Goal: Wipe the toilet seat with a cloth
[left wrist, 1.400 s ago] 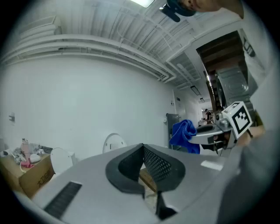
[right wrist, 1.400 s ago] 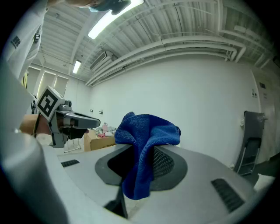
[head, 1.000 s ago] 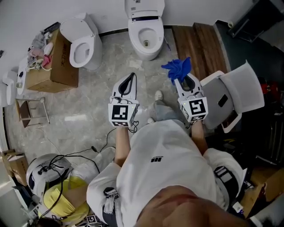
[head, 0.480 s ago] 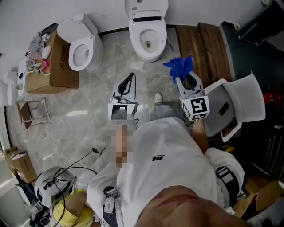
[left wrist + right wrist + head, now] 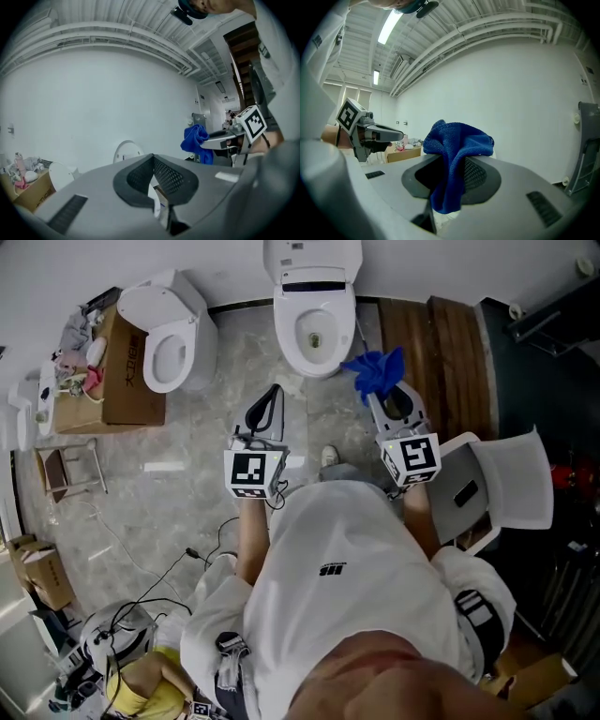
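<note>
A white toilet (image 5: 317, 329) stands against the far wall in the head view, its lid up and its seat (image 5: 298, 345) ringing the open bowl. My right gripper (image 5: 377, 396) is shut on a bunched blue cloth (image 5: 377, 374), which hangs in the air just right of the bowl and apart from it. In the right gripper view the cloth (image 5: 457, 154) drapes over and down between the jaws. My left gripper (image 5: 274, 390) is shut with nothing in it, held over the floor in front of the toilet. From the left gripper view, the cloth (image 5: 196, 140) shows at the right.
A second toilet (image 5: 169, 334) stands at the left beside a cardboard box (image 5: 117, 362) of clutter. A white chair (image 5: 506, 484) sits close at my right, wooden boards (image 5: 441, 343) lie behind it. Cables (image 5: 206, 549) trail on the floor; a person in yellow (image 5: 141, 690) crouches at lower left.
Both grippers have moved forward towards the middle toilet. The cloth, still held in the right gripper, now hangs next to the bowl. The chair has dropped back at my right.
</note>
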A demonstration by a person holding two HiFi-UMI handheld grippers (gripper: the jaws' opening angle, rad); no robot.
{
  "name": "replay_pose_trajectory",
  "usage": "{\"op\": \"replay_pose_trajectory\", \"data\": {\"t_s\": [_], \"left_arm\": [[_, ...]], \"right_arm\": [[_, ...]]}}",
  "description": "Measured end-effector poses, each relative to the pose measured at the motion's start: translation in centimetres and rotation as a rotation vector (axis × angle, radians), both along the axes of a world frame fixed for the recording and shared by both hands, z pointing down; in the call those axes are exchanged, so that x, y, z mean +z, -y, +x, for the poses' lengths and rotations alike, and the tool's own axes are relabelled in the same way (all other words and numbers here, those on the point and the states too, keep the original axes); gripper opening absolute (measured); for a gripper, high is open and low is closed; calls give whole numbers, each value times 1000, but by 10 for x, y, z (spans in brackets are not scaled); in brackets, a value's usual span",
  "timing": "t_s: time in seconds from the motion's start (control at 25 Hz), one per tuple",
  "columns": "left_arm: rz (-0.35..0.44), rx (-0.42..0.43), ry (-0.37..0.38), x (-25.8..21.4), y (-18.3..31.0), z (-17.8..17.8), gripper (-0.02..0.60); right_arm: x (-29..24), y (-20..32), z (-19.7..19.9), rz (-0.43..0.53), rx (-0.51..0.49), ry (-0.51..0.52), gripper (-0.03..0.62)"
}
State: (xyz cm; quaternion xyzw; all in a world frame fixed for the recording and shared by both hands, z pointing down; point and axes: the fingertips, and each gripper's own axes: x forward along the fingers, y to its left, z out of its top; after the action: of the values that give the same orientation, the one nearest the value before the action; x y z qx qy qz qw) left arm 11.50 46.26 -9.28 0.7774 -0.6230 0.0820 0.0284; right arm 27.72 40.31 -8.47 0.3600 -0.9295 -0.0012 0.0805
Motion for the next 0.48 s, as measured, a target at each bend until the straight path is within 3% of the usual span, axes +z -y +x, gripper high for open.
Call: {"op": "replay_pose_trajectory", "data": {"t_s": [0.48], "left_arm": [[20,-25,24,-10,67,-2,8]], "right_arm": [[8,62,-19,0,-44,16,95]]}}
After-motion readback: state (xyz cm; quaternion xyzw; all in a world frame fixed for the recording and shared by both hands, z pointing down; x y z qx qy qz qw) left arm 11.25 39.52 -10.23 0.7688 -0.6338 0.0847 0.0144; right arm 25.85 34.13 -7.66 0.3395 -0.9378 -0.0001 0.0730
